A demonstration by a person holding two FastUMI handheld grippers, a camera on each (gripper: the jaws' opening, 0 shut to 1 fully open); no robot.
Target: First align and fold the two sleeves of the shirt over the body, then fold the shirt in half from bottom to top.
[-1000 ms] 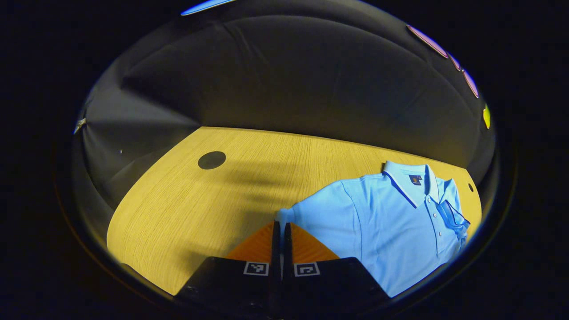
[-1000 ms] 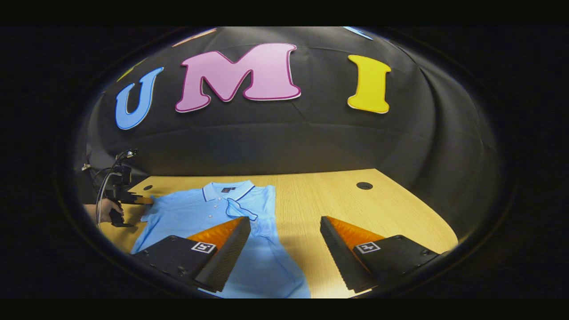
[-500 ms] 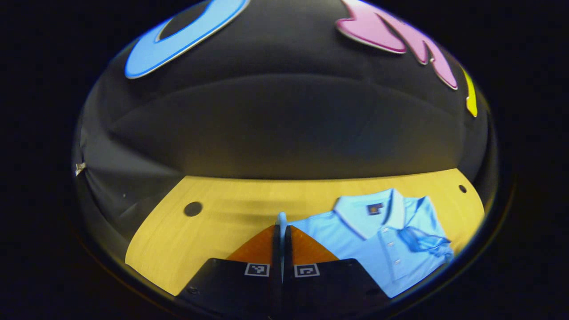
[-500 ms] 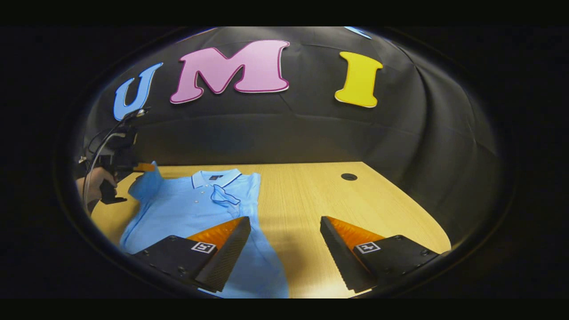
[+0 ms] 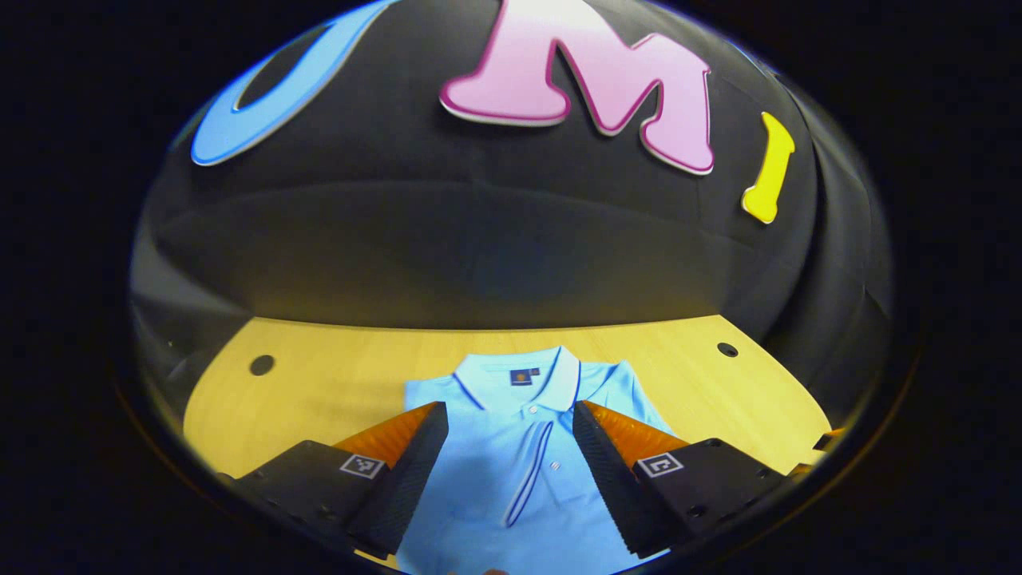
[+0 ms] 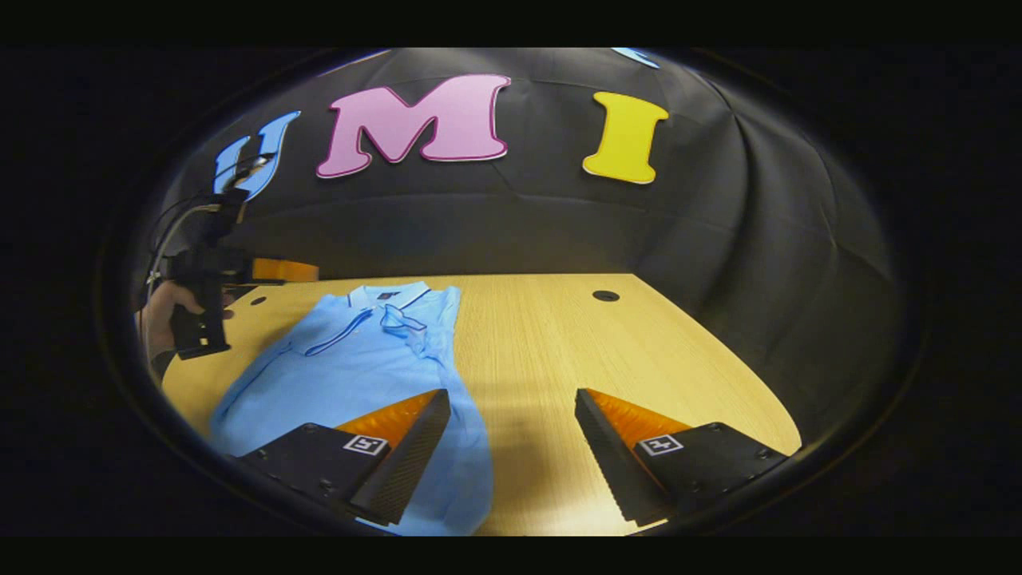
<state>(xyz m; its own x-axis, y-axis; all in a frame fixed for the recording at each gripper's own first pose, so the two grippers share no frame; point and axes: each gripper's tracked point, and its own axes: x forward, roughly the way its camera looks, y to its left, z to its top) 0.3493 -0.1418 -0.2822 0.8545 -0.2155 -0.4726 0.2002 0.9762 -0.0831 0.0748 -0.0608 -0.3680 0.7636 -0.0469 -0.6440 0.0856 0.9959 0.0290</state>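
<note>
In the right gripper view we see, at the far left, a hand holding the left gripper above the table's edge beside the light blue shirt, which lies flat on the wood with both sleeves folded over its body. In the left gripper view our left gripper's fingers stand wide apart over the shirt's collar and placket, holding nothing. Further right, the right gripper is likewise spread wide and empty, one finger over the shirt's lower edge, the other over bare table.
</note>
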